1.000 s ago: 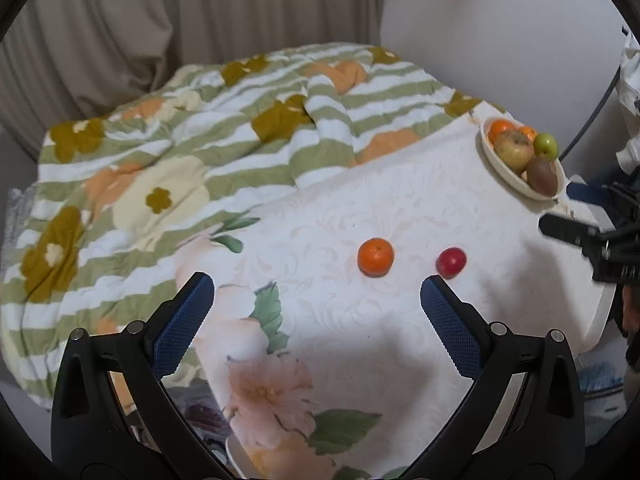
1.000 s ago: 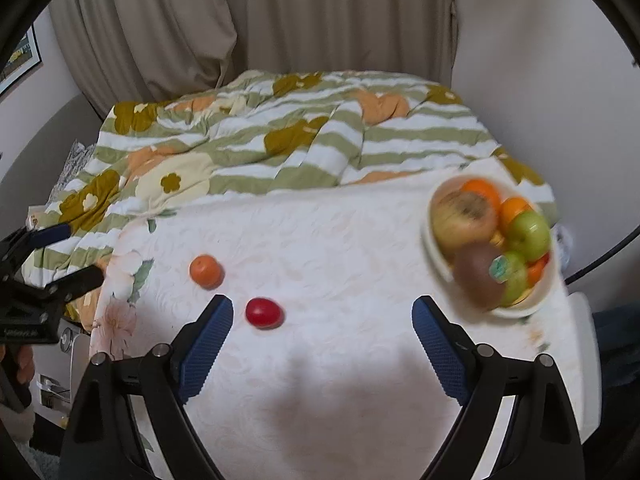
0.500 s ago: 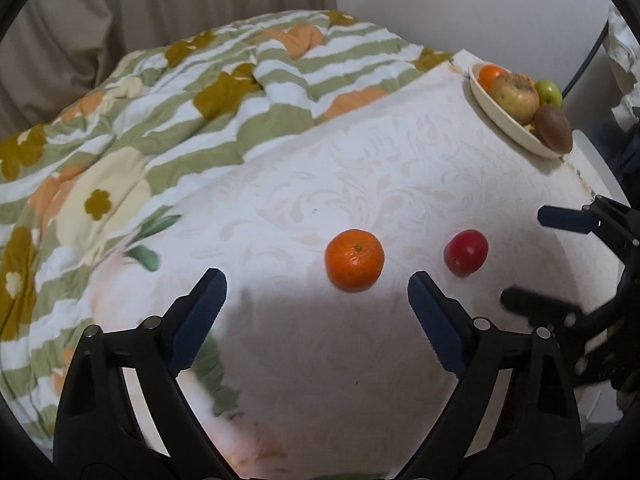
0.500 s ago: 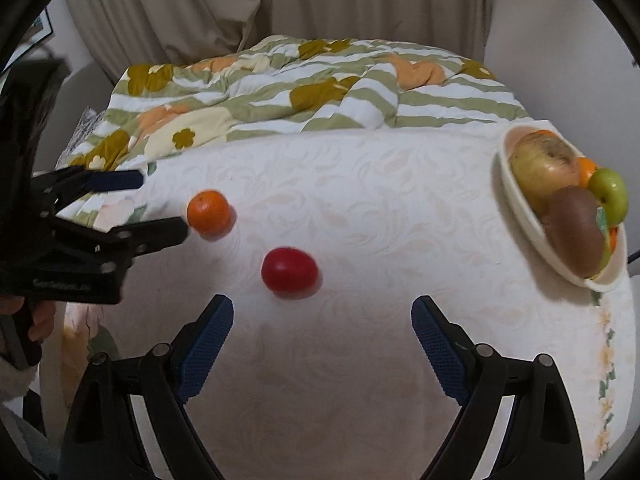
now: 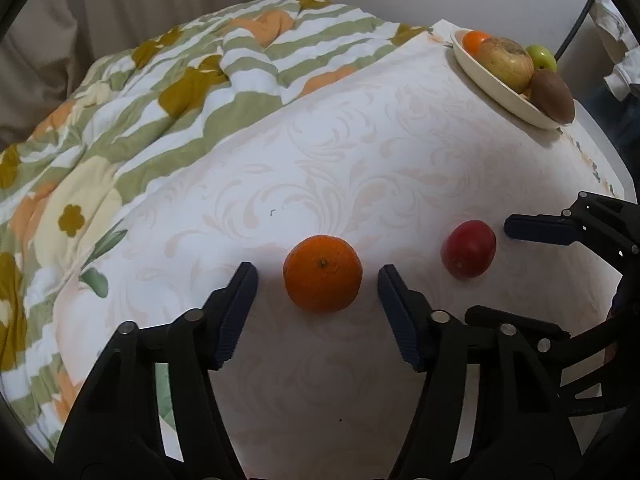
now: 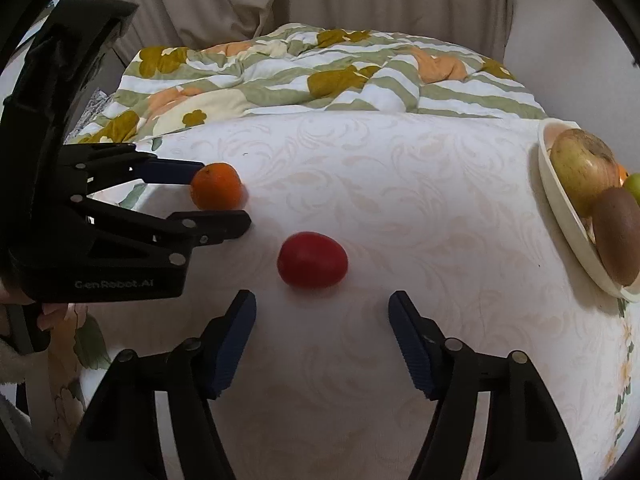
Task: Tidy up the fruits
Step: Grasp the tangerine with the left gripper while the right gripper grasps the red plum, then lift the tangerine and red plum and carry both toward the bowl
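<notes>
Item: fruit sort, part complete. On your worktop (image 6: 420,208), under a pale patterned cloth, two fruits lie loose: an orange (image 5: 322,273) and a red fruit (image 6: 312,259), near each other but not touching. Your left tongs (image 5: 316,280) are spread wide, with the orange lying between their blue pads (image 5: 236,312); a gap shows on both sides in the left wrist view, though from the right wrist view the far finger looks to be at or touching the orange's rim, and contact cannot be settled. Your right tongs (image 6: 322,320) are likewise spread, just short of the red fruit, which lies ahead of the fingertips and is not yet bracketed. Destination, by judgement: the cream bowl (image 6: 560,216) at the far right edge of the worktop, well apart from both loose fruits. It already holds a large yellowish apple (image 6: 582,168), a brown kiwi (image 6: 618,236), a green fruit (image 5: 542,57) and at least one more orange (image 5: 474,40) behind. Done: most of the fruit appears gathered in the bowl. Left: both loose pieces, neither gripped nor lifted. Background: a flowered, striped quilt (image 5: 160,92) behind the worktop, curtains beyond.
</notes>
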Available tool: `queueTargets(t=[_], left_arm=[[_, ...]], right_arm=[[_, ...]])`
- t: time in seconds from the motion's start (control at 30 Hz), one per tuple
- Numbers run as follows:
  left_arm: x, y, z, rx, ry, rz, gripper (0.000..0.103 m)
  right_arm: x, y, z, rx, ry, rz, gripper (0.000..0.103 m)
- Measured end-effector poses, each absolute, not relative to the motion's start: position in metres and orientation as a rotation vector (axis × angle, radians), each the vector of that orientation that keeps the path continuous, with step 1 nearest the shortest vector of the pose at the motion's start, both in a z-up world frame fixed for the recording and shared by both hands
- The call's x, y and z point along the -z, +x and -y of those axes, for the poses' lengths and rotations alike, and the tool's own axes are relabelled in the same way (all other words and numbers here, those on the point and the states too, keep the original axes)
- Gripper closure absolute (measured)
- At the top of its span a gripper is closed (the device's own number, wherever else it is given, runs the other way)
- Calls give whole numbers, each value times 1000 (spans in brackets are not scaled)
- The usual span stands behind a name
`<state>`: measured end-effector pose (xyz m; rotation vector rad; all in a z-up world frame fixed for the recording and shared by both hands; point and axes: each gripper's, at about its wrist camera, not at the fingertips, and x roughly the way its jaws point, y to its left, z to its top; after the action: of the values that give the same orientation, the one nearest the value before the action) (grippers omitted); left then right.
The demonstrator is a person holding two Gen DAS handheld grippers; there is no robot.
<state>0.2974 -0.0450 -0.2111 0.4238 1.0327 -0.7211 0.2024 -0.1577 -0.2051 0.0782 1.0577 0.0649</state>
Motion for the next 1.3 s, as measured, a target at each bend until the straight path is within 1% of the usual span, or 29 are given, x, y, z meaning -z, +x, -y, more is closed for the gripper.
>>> queueTargets(t=[0.03, 0.1, 0.2, 0.33, 0.47, 0.57, 0.67, 0.7, 0.73, 1.03, 1.3], left_arm=[[211, 298, 44, 724, 427, -1029, 43], [209, 298, 45, 730, 434, -1023, 55], [209, 297, 47, 736, 445, -1017, 59], [208, 296, 44, 725, 456, -1015, 59], [208, 299, 35, 705, 434, -1036, 59], [208, 301, 29, 683, 422, -1043, 59], [208, 302, 21, 663, 404, -1051, 59], [208, 302, 19, 658, 399, -1053, 59], [208, 302, 18, 653, 395, -1053, 59], [200, 300, 6, 624, 357, -1050, 59], [168, 292, -9, 595, 314, -1015, 59]], right_arm=[[205, 202, 157, -65, 74, -1056, 40], [206, 203, 155, -65, 65, -1054, 42], [205, 206, 154, -65, 57, -1047, 45], [205, 210, 152, -70, 48, -1041, 49], [206, 213, 148, -82, 32, -1039, 50], [207, 216, 147, -85, 24, -1034, 54], [207, 219, 146, -78, 10, -1027, 62], [207, 220, 146, -76, 2, -1024, 68], [207, 220, 145, -74, -7, -1022, 70], [191, 218, 144, -70, -17, -985, 70], [165, 213, 142, -67, -5, -952, 70]])
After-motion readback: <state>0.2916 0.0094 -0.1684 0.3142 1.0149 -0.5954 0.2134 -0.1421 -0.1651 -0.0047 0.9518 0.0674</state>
